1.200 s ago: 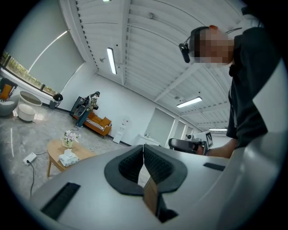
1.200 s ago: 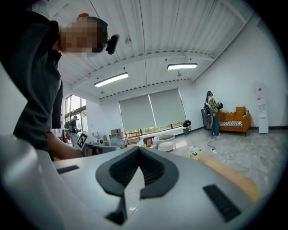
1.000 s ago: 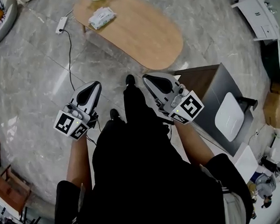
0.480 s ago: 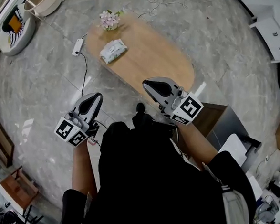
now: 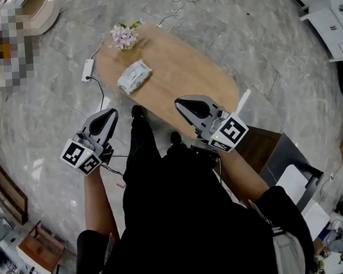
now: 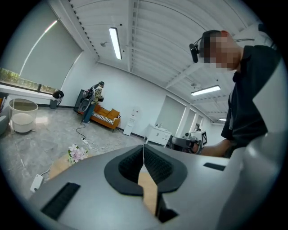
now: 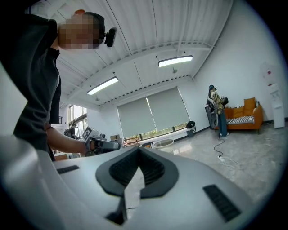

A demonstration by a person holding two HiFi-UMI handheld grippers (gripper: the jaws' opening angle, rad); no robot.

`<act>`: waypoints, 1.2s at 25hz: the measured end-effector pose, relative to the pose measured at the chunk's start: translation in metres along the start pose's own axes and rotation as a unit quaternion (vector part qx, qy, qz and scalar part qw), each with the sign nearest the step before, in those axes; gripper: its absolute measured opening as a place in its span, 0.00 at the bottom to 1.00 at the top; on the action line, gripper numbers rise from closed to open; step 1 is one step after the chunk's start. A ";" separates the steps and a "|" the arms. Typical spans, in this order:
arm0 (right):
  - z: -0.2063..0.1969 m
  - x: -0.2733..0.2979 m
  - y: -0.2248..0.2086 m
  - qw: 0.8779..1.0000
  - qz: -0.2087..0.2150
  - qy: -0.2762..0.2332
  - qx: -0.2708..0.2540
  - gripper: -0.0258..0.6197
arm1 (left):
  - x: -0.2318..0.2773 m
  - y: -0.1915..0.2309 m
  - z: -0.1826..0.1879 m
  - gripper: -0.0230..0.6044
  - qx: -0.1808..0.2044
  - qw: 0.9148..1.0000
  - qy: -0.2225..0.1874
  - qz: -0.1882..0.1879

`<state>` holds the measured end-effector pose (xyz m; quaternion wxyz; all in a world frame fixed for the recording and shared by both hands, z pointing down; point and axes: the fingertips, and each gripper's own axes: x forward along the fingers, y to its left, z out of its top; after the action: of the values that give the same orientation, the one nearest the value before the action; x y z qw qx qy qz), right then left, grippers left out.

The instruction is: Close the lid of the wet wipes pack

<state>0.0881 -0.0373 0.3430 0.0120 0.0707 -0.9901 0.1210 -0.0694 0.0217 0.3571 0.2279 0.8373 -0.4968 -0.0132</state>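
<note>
The wet wipes pack [image 5: 134, 76], white and green, lies flat on the oval wooden table [image 5: 190, 73], towards its far left end. At this size I cannot tell how its lid stands. My left gripper [image 5: 108, 114] hangs over the floor short of the table's near edge, well short of the pack, its jaws shut on nothing. My right gripper [image 5: 182, 103] hovers over the table's near edge, to the right of the pack, also shut and holding nothing. In the left gripper view [image 6: 144, 150] and the right gripper view [image 7: 137, 152] the pads meet at their tips.
A small bunch of pink flowers [image 5: 122, 35] stands at the table's far left end. A white power strip [image 5: 88, 70] with its cable lies on the marble floor left of the table. A dark cabinet [image 5: 266, 150] with a white device [image 5: 292, 180] stands at the right, by my right arm.
The person has walked towards the table, which has drawn nearer in the head view. Both grippers have kept their pose and stayed shut.
</note>
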 end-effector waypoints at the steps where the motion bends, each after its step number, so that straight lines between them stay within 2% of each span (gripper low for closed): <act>1: -0.001 0.007 -0.010 1.000 -0.015 0.005 0.000 0.06 | 0.007 0.016 0.001 0.06 -0.005 1.000 0.006 -0.013; 5: -0.001 0.046 -0.048 0.997 -0.075 0.016 0.016 0.06 | 0.033 0.088 0.004 0.06 -0.026 0.998 0.028 -0.046; 11: 0.000 0.101 -0.085 0.989 -0.139 0.032 0.038 0.06 | 0.058 0.192 -0.012 0.06 -0.045 0.992 0.098 -0.069; 16: -0.030 0.124 -0.118 0.981 -0.179 0.069 0.045 0.06 | 0.078 0.264 -0.044 0.06 -0.062 0.985 0.145 -0.076; 19: -0.053 0.132 -0.136 0.978 -0.185 0.085 0.042 0.06 | 0.089 0.291 -0.071 0.06 -0.070 0.978 0.177 -0.086; 24: -0.090 0.137 -0.170 0.976 -0.192 0.083 0.064 0.06 | 0.113 0.319 -0.122 0.06 -0.065 0.967 0.230 -0.093; 30: -0.162 0.157 -0.200 0.978 -0.166 0.085 0.096 0.06 | 0.146 0.355 -0.193 0.07 -0.074 0.949 0.293 -0.095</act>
<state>-0.0381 -0.2118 0.5539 0.1087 0.2241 -0.9438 0.2175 -0.2402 -0.1725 0.7000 0.4223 0.8282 -0.3244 0.1746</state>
